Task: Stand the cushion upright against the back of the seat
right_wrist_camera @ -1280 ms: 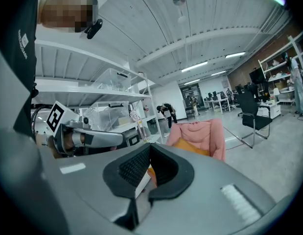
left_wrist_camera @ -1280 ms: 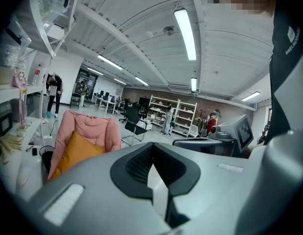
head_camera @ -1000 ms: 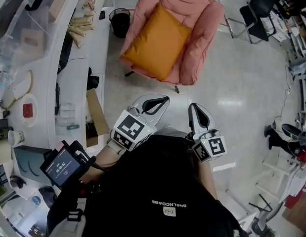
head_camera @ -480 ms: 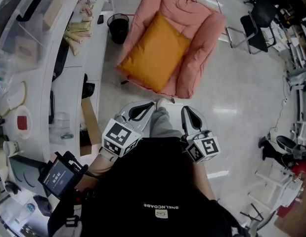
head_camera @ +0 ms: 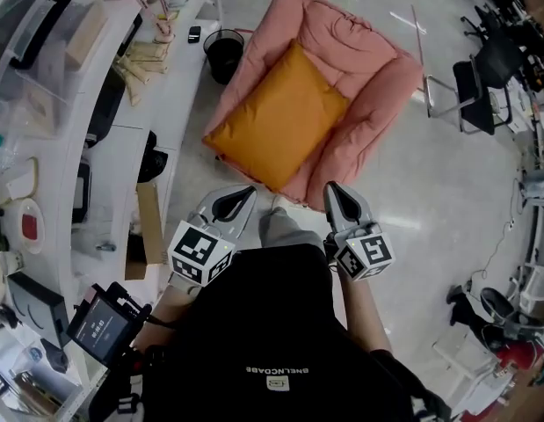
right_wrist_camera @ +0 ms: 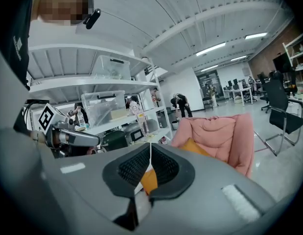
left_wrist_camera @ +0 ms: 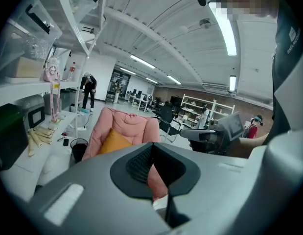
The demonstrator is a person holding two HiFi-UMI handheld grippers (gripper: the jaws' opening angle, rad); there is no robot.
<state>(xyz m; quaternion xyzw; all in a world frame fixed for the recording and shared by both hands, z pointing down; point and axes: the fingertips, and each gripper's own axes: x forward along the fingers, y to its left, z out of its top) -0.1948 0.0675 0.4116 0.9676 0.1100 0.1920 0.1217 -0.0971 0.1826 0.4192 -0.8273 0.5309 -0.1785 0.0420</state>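
Observation:
An orange cushion (head_camera: 279, 118) lies flat and slanted on the seat of a pink padded armchair (head_camera: 364, 86). The chair's back (head_camera: 322, 14) is at the far side. Both grippers hang short of the chair's front edge, over the floor, with nothing between their jaws. My left gripper (head_camera: 246, 191) is shut, a little left of the cushion's near corner. The right gripper (head_camera: 330, 187) is shut too, near the chair's front right. In the left gripper view the cushion (left_wrist_camera: 112, 142) and chair (left_wrist_camera: 127, 125) show ahead; the right gripper view shows the chair (right_wrist_camera: 220, 133) and cushion (right_wrist_camera: 196, 147) too.
A long white workbench (head_camera: 96, 121) with boxes and clutter runs down the left. A black bin (head_camera: 223, 54) stands by the chair's left arm, and a cardboard piece (head_camera: 150, 220) leans near the bench. A black office chair (head_camera: 482, 77) stands at right. A person's knee (head_camera: 285, 227) shows between the grippers.
Both grippers have travelled toward the armchair, which now sits nearer and larger in the head view. Their jaws stayed shut and empty.

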